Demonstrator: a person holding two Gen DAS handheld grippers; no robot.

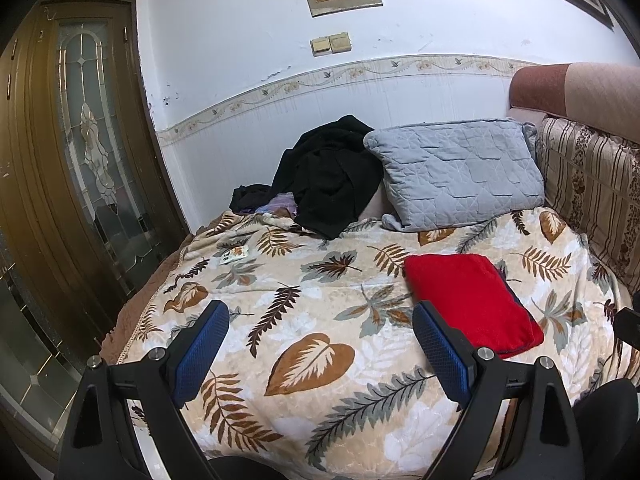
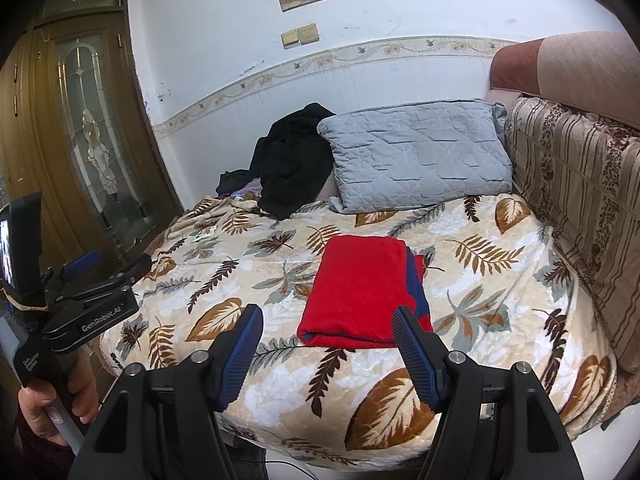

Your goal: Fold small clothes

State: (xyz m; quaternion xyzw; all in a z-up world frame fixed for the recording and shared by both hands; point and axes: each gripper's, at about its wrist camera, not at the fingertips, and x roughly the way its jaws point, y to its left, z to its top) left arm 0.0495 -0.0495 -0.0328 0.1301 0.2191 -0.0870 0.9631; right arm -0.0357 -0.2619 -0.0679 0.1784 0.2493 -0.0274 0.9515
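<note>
Red cloth (image 2: 360, 292), folded flat, lying on the leaf blanket (image 2: 280, 380) of the bed, well in front of the grey pillow (image 2: 416, 156) and black clothes (image 2: 288, 164). Left claw (image 1: 320, 356) wide, holding nothing, up over the blanket beside the cloth. Right claw (image 2: 326, 354) wide too, empty, just before the cloth's near edge. Hand (image 2: 52, 412) gripping the left handle.
</note>
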